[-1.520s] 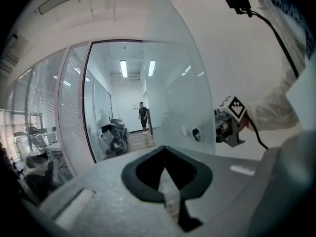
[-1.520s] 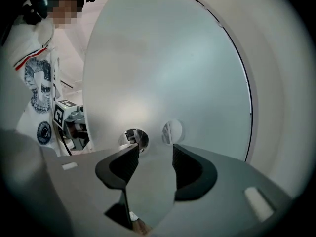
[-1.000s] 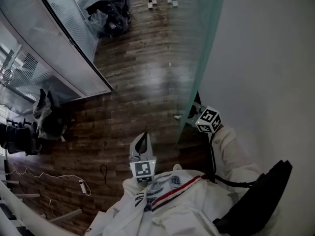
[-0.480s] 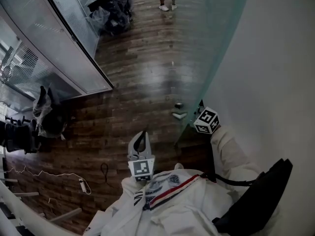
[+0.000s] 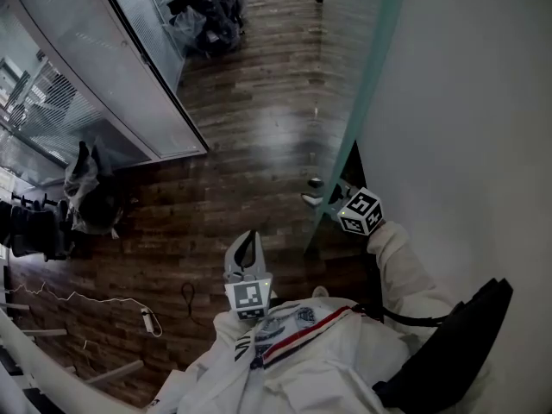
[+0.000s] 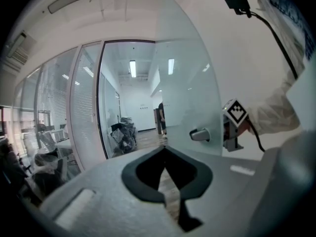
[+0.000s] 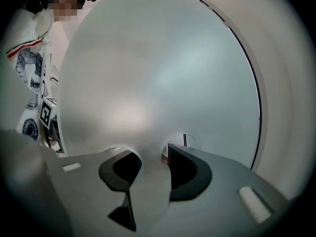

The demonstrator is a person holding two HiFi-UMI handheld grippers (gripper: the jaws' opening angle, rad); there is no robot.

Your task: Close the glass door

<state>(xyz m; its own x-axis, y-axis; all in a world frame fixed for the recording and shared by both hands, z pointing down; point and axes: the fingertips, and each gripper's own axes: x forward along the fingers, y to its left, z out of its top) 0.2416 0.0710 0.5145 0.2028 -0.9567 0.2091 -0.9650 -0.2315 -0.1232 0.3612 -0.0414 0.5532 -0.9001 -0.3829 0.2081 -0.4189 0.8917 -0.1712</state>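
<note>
farther past glass door (image 5: 371, 69), bags (image 5: 211, 11) by partition (image 5: 112, 67), cable (image 5: 185, 298) on floor (image 5: 259, 119)

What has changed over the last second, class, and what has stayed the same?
The right gripper has just been closing its jaws on the glass door beside its handle, and the door now shows more edge-on in the head view. The left gripper stays shut at the person's chest; the bags lie unmoved.
</note>
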